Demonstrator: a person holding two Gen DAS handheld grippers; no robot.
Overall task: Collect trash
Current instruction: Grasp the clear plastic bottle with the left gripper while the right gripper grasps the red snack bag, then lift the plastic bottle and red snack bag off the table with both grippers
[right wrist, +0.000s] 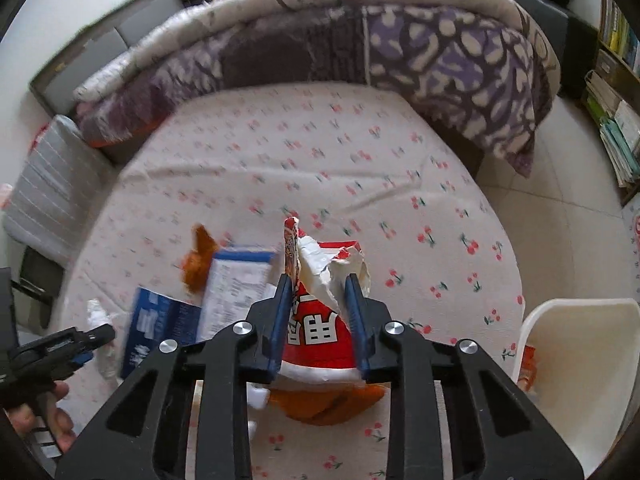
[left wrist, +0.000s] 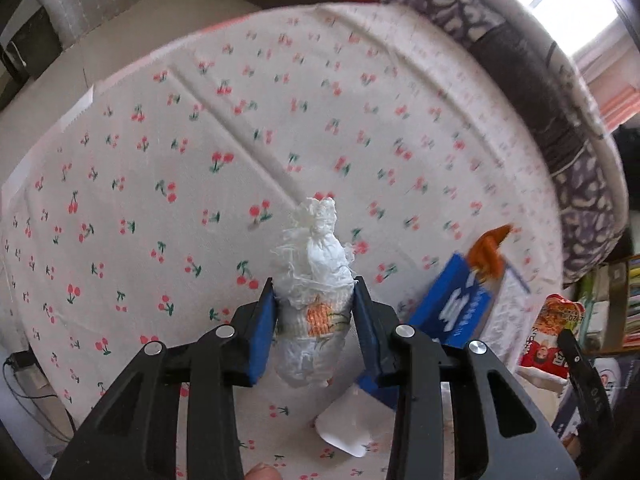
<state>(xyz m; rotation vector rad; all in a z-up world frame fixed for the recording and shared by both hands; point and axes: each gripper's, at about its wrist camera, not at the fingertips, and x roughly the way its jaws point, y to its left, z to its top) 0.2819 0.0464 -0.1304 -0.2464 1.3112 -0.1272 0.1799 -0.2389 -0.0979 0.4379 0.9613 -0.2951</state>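
Left gripper [left wrist: 315, 300]: pinching crumpled white tissue wad [left wrist: 316, 280], frame centre.
Right gripper [right wrist: 318, 300]: squeezing torn red-and-white snack wrapper [right wrist: 320, 320], lower centre.

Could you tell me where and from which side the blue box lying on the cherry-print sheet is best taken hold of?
I would grip the blue box across its thin edges near the free end facing the camera, coming down from above. It lies flat and slightly tilted on the sheet, with orange peel at its far end, so the near end looks clearer.

Right tool [right wrist: 316, 292] grips red wrapper [right wrist: 320, 332]
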